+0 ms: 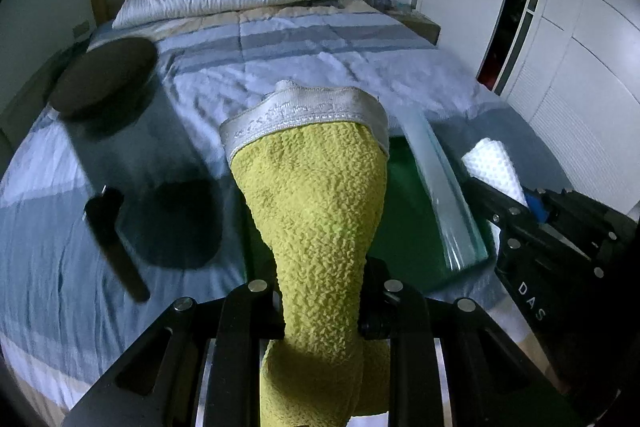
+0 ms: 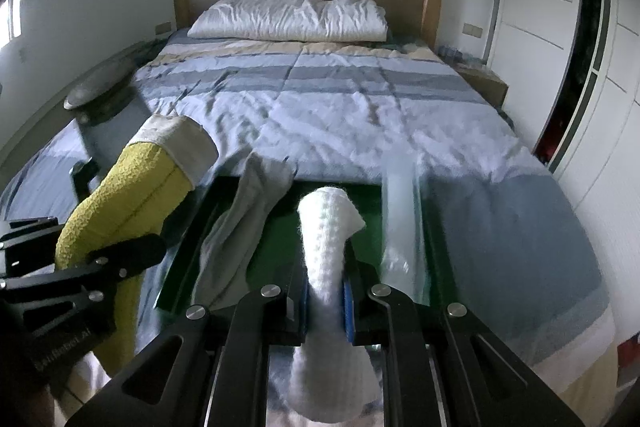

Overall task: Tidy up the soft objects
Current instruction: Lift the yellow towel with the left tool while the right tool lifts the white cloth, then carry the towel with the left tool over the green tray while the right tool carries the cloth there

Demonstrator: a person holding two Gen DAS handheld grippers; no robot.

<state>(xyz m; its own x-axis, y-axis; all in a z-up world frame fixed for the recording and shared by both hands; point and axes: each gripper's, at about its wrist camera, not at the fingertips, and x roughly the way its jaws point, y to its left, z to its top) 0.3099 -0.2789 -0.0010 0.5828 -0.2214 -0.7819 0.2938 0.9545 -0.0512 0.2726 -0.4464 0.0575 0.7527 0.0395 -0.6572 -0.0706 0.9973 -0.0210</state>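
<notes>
Over the foot of the bed (image 2: 360, 107), I hold one soft thing in each hand. My left gripper (image 1: 320, 311) has its jaws pinching a yellow sock (image 1: 316, 211) around the middle, so the white-cuffed top stands up ahead of me and the foot droops below; gripped at the middle, neither end drags on the quilt. My right gripper (image 2: 326, 303) has its jaws pressed onto a white knitted sock (image 2: 326, 231) the same way, cuff forward, the rest hanging down toward me between the blue pads.

Below and ahead of both sits a green tray (image 2: 176, 267) on the bedding, with a clear plastic edge along its right side. A grey sock (image 2: 240, 223) already lies in it, draped along the left wall with its top spilling over the far rim. I judge the tray to be the collecting place, which is why I carry both socks above it rather than off to the side. The white sock hangs over the bare green middle, the yellow one just left of the tray's left wall.

A white pillow (image 2: 288, 17) rests at the headboard, well apart from all this.
</notes>
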